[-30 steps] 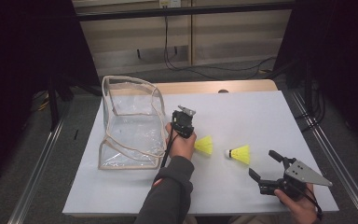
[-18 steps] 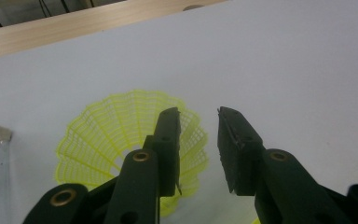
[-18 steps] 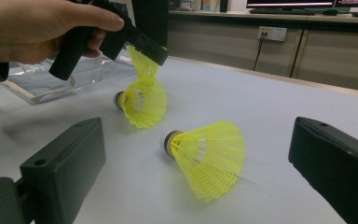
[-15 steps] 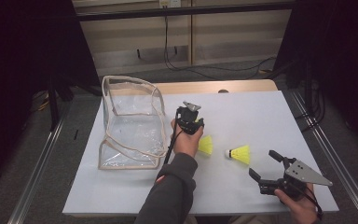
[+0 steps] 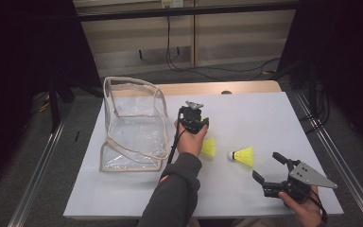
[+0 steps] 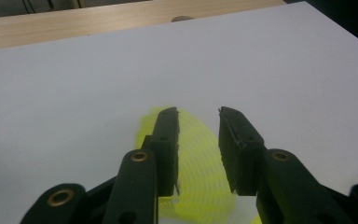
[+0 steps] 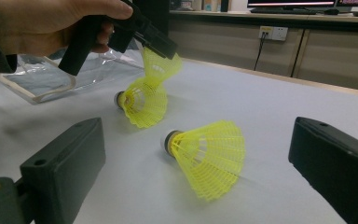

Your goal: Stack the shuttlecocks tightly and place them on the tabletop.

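Note:
Two yellow shuttlecocks lie on the white table. My left gripper has its jaws closed on the mesh skirt of the left shuttlecock. The right gripper view shows that skirt pulled upward at the jaw tips, with the cork end low by the table. In the high view the holding hand partly covers this shuttlecock. The second shuttlecock lies free on its side. My right gripper stands open near the table's front right, its jaws aimed at that shuttlecock without touching it.
A clear plastic bag with a beige rim stands open at the left of the table, close beside the left hand. A wooden strip runs along the far edge. The floor drops away past the metal rails on both sides.
The left hand and its gripper have shifted slightly right and forward over the left shuttlecock. The second shuttlecock and the right gripper have stayed in place.

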A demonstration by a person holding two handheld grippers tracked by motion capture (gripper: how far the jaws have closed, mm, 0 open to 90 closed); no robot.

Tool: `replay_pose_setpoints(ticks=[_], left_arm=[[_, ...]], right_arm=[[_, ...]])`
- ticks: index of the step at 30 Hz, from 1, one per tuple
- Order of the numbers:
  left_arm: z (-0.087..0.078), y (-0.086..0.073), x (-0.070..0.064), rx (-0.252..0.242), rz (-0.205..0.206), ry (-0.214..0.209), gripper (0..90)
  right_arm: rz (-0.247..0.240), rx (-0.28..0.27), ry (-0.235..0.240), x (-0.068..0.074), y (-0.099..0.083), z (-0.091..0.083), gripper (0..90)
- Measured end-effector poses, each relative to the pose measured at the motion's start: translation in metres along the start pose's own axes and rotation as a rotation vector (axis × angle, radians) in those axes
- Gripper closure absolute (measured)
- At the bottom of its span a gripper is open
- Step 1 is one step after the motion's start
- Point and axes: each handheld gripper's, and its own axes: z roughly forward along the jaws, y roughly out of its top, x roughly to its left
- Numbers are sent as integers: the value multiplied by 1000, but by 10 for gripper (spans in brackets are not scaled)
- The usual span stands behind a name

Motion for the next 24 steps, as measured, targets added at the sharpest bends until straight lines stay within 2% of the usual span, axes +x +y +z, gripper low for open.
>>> replay_pose_setpoints(ticks=[2, 7, 14, 24], left_arm=[[2, -1, 0, 4, -11, 1, 758], [7, -1, -1, 22, -1, -14, 853], [13, 1, -6, 36, -3, -32, 866], [19, 3, -12, 47, 16, -54, 874]], right_arm=[[1, -1, 0, 0, 0, 0, 32], [0, -1, 0, 0, 0, 0, 32], [2, -2, 0, 0, 0, 0, 32], [3, -1, 2, 0, 0, 0, 32]])
